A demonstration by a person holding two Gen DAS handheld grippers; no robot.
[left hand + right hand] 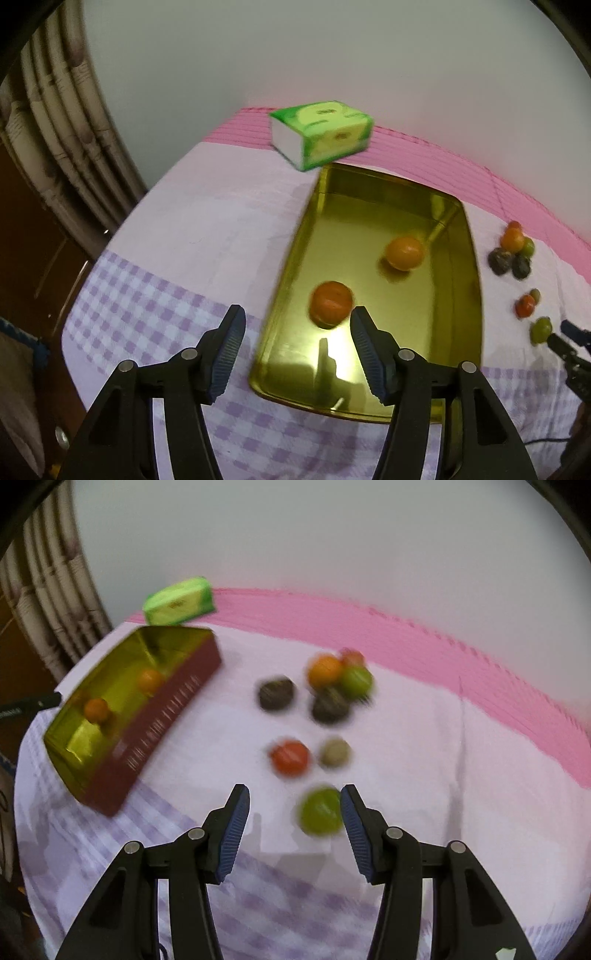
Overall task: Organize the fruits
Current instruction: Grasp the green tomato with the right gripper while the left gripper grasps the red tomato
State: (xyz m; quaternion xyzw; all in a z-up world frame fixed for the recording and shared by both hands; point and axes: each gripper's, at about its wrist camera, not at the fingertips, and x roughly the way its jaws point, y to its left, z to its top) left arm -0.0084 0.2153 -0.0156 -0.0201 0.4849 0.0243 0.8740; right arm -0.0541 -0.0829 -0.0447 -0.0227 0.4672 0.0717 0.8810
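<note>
A gold tray (465,306) with dark red sides (155,734) holds two orange fruits (331,304) (404,253). My left gripper (297,317) is open and empty above the tray's near left edge. My right gripper (294,797) is open over the cloth, a green fruit (320,812) lying just inside its right finger. Beyond it lie a red fruit (290,757), a pale brown fruit (334,753), two dark fruits (276,693) (330,705), an orange fruit (324,672) and a green one (356,680). The loose fruits show at the right in the left wrist view (511,251).
A green tissue pack (321,134) lies behind the tray near the wall. The table has a lilac checked cloth (166,306) with a pink band (406,646) at the back. Curtains (55,122) and dark furniture stand to the left.
</note>
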